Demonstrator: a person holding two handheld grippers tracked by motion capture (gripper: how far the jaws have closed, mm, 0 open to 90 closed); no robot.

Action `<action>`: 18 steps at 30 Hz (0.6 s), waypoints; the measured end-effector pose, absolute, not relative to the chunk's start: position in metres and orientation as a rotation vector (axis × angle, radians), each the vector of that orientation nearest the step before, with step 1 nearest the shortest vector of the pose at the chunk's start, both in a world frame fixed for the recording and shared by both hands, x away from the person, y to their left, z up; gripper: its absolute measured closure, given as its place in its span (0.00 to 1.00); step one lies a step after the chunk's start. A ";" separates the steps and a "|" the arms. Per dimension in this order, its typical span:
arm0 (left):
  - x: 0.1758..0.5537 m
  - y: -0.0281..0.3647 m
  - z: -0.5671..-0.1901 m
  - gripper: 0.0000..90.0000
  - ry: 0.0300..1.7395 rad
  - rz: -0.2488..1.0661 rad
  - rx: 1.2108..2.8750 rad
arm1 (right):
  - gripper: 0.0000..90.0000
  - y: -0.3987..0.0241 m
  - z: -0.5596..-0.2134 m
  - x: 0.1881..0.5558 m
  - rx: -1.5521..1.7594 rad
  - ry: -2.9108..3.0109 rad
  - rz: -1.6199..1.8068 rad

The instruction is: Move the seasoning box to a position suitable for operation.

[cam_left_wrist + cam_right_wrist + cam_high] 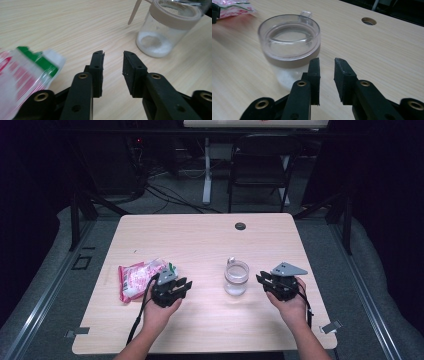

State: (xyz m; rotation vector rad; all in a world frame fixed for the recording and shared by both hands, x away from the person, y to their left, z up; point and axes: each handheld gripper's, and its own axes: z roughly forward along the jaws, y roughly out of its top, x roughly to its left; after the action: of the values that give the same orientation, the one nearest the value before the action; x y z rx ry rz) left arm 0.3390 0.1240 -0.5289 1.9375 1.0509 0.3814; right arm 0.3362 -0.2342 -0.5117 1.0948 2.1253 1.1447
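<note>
Two bare forearms come in from the near edge of the pale wooden table [200, 235], each hand wrapped around a black two-jaw gripper.

The left gripper [176, 285] sits low over the tabletop, its jaws pointing toward the table's middle and parted by a narrow gap with nothing between them — bare wood shows through in the left gripper view. Just beside it, on its outer side, lies the crinkled pink-and-white plastic packet with a green corner [142, 277].

The right gripper [264, 281], topped by a grey three-cornered plate, points inward at the clear round jar with a beige collar and white powder at the bottom [236, 277] — near it, not touching. Its jaws also stand narrowly apart, empty.
</note>
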 end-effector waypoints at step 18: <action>0.369 0.052 -0.546 1.00 1.092 0.311 1.905 | 1.00 -0.218 -0.534 0.368 1.098 2.149 1.165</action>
State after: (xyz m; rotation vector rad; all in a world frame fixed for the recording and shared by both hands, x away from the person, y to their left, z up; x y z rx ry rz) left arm 0.3694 0.0518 -0.5464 1.9049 1.0919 0.3115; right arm 0.3681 -0.2184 -0.5338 1.0985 2.1490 1.1652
